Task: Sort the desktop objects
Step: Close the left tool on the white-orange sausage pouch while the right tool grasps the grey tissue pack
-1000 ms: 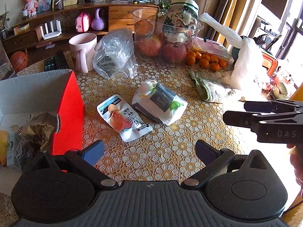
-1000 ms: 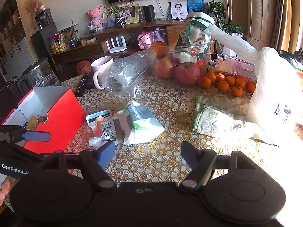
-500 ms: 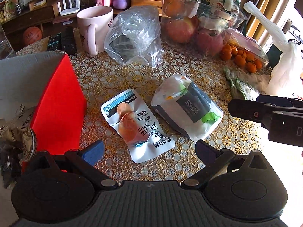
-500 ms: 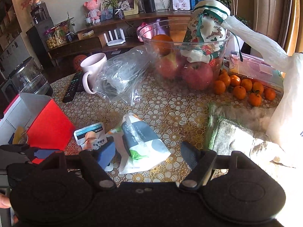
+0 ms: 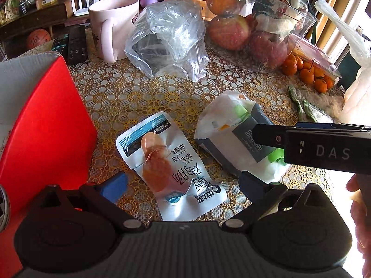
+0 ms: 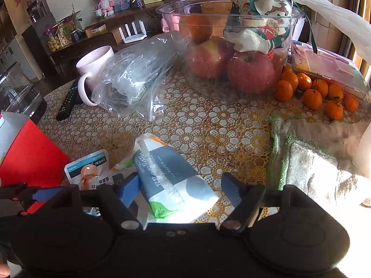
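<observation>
Lying flat on the desk between the wide-open pads of the left tool, long axis running away from it: snack pouch; straddling the neighbouring tissue pack, likewise lengthwise and ungripped: open right tool.

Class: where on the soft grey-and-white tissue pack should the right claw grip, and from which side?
Grip the soft grey-and-white tissue pack across its narrow middle, coming from above: it lies flat and lengthwise between the open right claw, its soft sides exposed.
</observation>
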Demonstrator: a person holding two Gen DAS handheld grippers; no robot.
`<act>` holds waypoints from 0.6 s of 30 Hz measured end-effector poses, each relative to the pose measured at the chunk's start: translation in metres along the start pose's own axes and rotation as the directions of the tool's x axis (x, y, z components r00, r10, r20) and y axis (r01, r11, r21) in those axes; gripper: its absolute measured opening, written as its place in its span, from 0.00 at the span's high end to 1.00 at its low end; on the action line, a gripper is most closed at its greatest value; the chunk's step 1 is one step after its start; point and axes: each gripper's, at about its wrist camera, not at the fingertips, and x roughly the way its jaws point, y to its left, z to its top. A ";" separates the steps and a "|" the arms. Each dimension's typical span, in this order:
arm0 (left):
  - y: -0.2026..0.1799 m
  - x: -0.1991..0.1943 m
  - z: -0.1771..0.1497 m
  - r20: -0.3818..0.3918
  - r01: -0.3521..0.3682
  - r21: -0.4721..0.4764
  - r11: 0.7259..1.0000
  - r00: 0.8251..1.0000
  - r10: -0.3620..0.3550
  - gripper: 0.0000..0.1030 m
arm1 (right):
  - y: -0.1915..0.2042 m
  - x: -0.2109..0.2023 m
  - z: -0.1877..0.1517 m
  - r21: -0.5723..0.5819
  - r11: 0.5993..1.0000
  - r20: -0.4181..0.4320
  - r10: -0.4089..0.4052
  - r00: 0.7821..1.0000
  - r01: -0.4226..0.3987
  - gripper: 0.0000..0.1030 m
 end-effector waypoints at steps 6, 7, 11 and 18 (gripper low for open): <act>-0.001 0.010 0.000 0.013 -0.014 0.014 1.000 1.000 0.014 0.00 | -0.003 0.020 -0.003 0.024 1.000 -0.022 0.021 1.000 -0.021 0.26; -0.002 0.010 0.000 0.020 -0.016 0.017 1.000 1.000 0.016 0.00 | -0.003 0.021 -0.003 0.032 0.999 -0.022 0.030 0.999 -0.029 0.26; -0.005 0.011 -0.001 0.041 -0.016 0.043 0.999 0.999 0.014 0.02 | 0.000 0.026 -0.001 0.035 0.999 -0.018 0.041 0.999 -0.040 0.26; -0.011 0.006 -0.009 0.097 -0.066 0.108 0.992 0.994 0.055 0.28 | 0.000 0.026 -0.003 0.052 0.998 0.003 0.029 1.000 -0.029 0.28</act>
